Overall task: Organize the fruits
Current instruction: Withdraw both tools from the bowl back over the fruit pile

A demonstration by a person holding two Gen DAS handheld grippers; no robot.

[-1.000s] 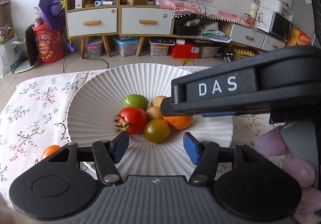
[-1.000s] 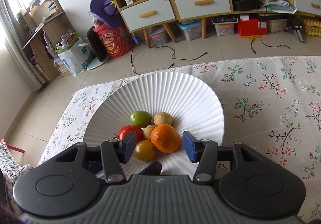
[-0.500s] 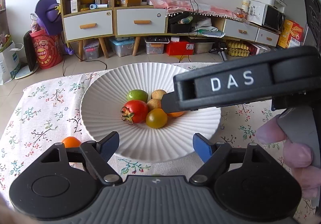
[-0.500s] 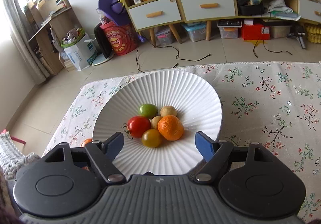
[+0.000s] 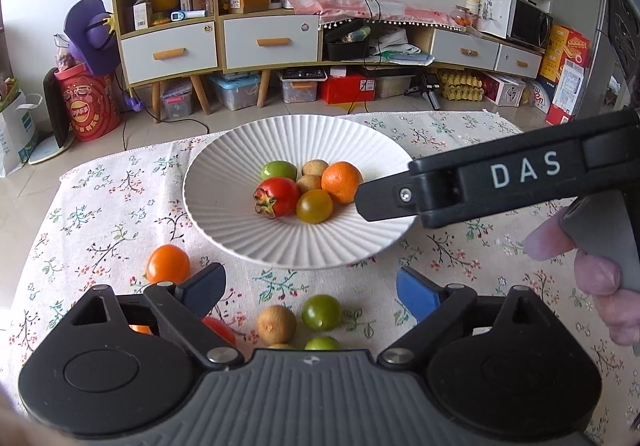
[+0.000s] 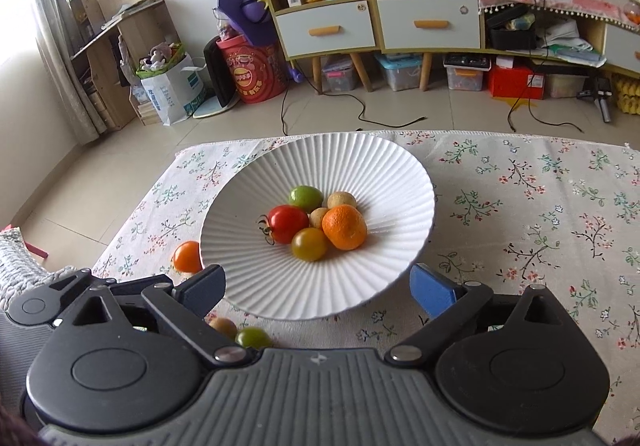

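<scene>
one plate (image 5: 224, 222) with six fruits, both hand-held grippers (image 5: 308, 288) (image 6: 318, 286) opening, empty

bright daylight, sharp focus, fisheye-bent edges

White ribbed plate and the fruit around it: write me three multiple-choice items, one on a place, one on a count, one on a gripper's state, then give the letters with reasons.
1. Where does the orange tomato lie?
A. on the plate
B. on the floral cloth, beside the plate
C. on the floor

2. How many fruits are on the white ribbed plate?
A. three
B. six
C. nine

3. What is between the right gripper fingers?
A. nothing
B. the mandarin
C. the red tomato

Answers:
1 B, it rests on the floral cloth off the rim.
2 B, green, red, yellow-green, mandarin, two brown.
3 A, the jaws are opening, wide apart and empty.
</scene>
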